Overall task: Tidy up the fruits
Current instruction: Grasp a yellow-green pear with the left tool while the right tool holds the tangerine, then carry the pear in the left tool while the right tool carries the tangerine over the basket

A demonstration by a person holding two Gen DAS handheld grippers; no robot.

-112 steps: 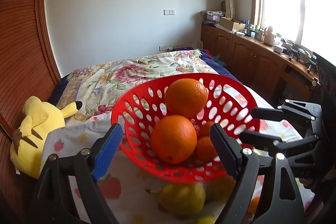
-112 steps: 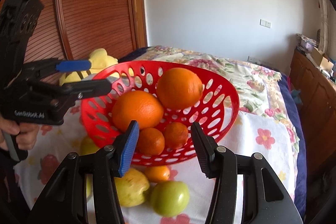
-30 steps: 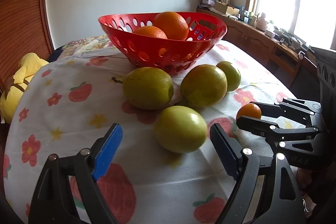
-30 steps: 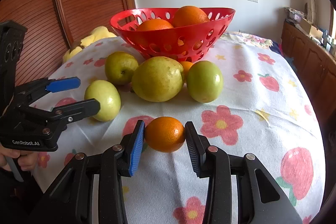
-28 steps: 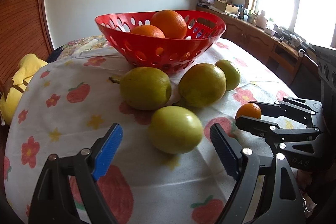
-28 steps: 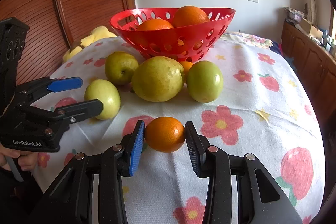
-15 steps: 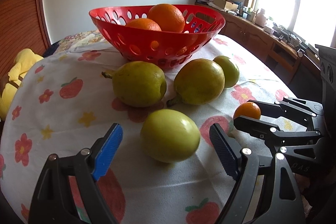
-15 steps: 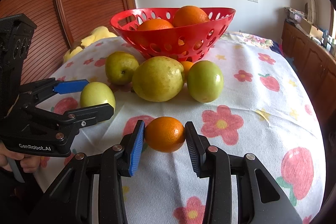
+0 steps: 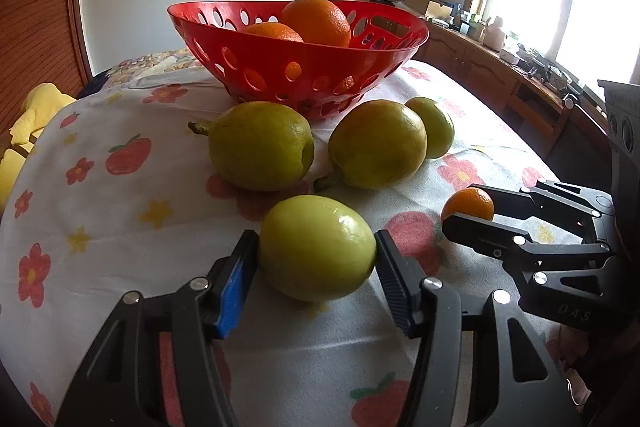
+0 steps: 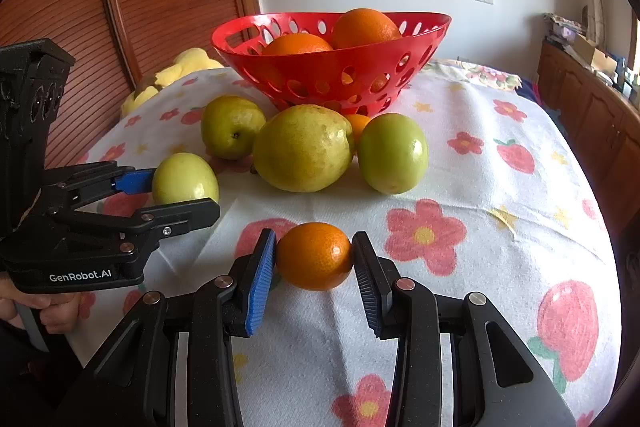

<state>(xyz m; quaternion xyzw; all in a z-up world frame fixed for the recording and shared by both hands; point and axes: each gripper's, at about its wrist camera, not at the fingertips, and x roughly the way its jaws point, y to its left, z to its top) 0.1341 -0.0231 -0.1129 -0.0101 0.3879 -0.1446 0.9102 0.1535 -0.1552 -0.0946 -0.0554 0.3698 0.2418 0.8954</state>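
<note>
The left gripper (image 9: 316, 277) is closed on a pale green fruit (image 9: 316, 247) resting on the tablecloth (image 9: 120, 227). The right gripper (image 10: 314, 267) clamps a small orange (image 10: 314, 255), also on the cloth. Farther off, three green fruits lie before the red basket (image 10: 332, 67) of oranges.

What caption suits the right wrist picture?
Right gripper clamps a small orange on the flowered tablecloth before a red basket.
</note>
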